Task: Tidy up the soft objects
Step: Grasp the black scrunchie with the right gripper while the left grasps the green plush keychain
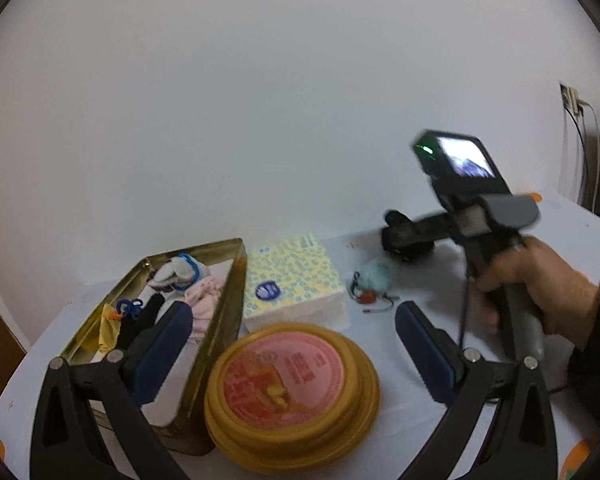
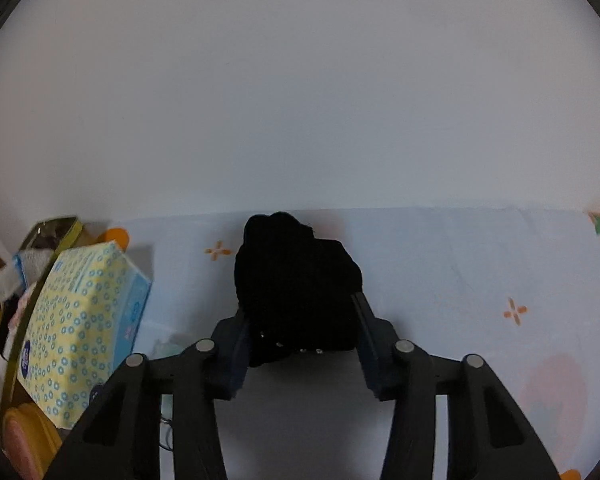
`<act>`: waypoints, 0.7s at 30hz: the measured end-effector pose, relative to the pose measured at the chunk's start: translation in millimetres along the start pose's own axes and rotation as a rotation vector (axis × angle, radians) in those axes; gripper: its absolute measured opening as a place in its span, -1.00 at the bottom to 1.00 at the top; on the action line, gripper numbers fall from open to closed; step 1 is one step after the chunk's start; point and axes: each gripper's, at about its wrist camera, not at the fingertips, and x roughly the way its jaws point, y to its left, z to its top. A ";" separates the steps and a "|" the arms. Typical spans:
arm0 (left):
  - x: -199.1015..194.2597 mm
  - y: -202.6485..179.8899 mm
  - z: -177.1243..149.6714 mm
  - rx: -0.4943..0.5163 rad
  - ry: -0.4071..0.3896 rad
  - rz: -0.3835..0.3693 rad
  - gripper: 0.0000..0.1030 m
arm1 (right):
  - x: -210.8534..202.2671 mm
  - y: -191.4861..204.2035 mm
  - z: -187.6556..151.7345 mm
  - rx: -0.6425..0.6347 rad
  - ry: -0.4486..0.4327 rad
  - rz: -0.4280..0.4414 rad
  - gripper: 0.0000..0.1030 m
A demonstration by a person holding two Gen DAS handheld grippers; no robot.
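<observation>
A black soft bundle (image 2: 296, 272) sits on the pale blue tablecloth near the wall. My right gripper (image 2: 300, 312) has its fingers on both sides of the bundle, pads pressing into it. In the left wrist view that gripper (image 1: 408, 244) appears blurred at the back right, held by a hand (image 1: 540, 292). A gold rectangular tin (image 1: 230, 280) at the left holds a white and blue sock (image 1: 176, 272), a pink cloth (image 1: 204, 300) and dark and yellow pieces. My left gripper (image 1: 294, 308) hangs open in front of the tin, holding nothing.
A yellow-dotted tissue pack (image 1: 292, 280) lies right of the tin. In front of it stands a round gold box with a pink lid (image 1: 292, 380). A teal pom-pom keychain (image 1: 374, 276) lies between the pack and the right gripper. A white wall bounds the table's far edge.
</observation>
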 end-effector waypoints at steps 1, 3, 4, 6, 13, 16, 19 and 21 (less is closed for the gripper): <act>-0.1 1.0 4.4 -0.013 -0.001 -0.010 0.99 | -2.2 -2.5 -2.7 -0.010 0.001 0.005 -0.18; 4.0 0.4 13.4 -0.037 0.004 -0.036 0.99 | -9.1 -4.7 -7.7 -0.015 -0.013 0.002 -0.21; 6.9 -1.8 18.8 -0.044 0.007 -0.041 0.99 | -15.9 -7.1 -10.8 -0.004 -0.033 0.002 -0.22; 13.1 -9.3 29.4 -0.044 0.019 -0.044 0.95 | -30.8 -12.2 -15.1 0.020 -0.082 0.016 -0.22; 55.4 -62.7 56.5 0.008 0.116 -0.023 0.84 | -105.7 -44.6 -46.7 0.068 -0.297 -0.104 -0.21; 86.8 -89.3 59.3 0.025 0.214 0.050 0.62 | -127.1 -64.4 -63.1 0.111 -0.332 -0.151 -0.21; 124.8 -113.7 58.0 0.038 0.333 0.158 0.45 | -142.0 -86.5 -66.2 0.187 -0.339 -0.157 -0.21; 140.0 -124.8 56.8 0.050 0.365 0.216 0.45 | -148.1 -97.1 -65.5 0.218 -0.329 -0.159 -0.20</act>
